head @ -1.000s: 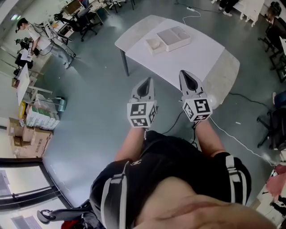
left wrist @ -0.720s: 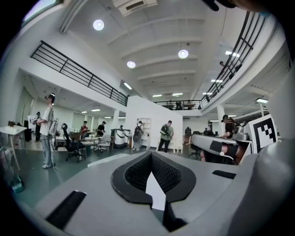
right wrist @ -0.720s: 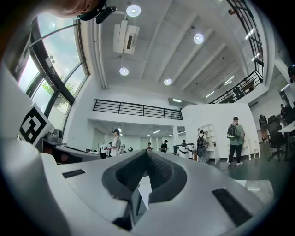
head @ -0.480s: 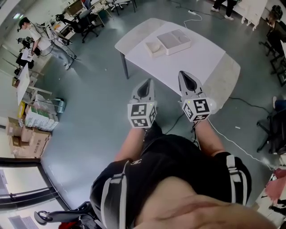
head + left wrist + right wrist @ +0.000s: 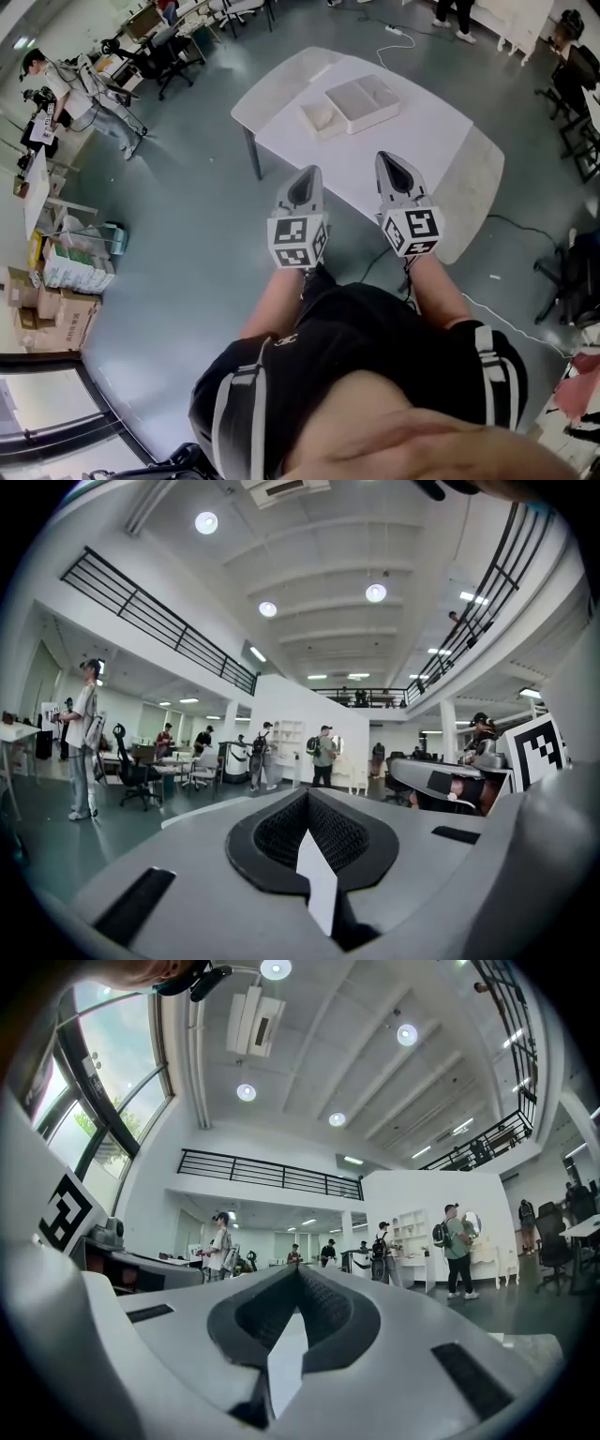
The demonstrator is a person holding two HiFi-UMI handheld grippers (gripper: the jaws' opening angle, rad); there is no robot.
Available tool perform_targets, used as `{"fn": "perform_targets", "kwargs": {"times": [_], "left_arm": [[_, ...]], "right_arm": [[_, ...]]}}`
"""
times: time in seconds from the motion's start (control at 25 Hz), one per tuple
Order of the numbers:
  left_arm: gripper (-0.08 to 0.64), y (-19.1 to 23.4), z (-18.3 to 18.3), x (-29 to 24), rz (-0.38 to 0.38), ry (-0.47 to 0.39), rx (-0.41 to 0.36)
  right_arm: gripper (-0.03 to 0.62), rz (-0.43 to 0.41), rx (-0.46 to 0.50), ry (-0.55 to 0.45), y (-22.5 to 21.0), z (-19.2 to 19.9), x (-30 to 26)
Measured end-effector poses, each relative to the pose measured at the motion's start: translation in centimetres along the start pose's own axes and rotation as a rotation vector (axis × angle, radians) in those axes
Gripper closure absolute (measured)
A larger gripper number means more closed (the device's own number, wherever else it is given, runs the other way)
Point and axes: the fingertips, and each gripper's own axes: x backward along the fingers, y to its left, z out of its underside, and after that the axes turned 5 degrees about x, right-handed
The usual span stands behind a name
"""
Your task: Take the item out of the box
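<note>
- Left gripper (image 5: 307, 180): held out in front of the body, roughly level, jaws closed together, nothing between them.
- Right gripper (image 5: 395, 167): beside the left one, apart from it, jaws closed, empty.
- Left forearm (image 5: 274, 302) and right forearm (image 5: 439, 289): extended forward, roughly parallel.

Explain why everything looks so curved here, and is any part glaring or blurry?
Head view: a wide lens bows the table edges, and the person close below is soft-focus. Left gripper view: a fisheye circle with black corners curves the railing; ceiling lamps glare. Right gripper view: same bending, with the window brightest.
</note>
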Motion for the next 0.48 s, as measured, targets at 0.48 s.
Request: {"fn": "perform_targets", "kwargs": {"times": [0.48], "left_arm": [[0.546, 10.0, -2.9, -10.1, 0.061, 0.047, -0.027]], "right_arm": [[0.578, 0.066, -0.032, 0.038, -0.9, 1.4, -13.5]]}}
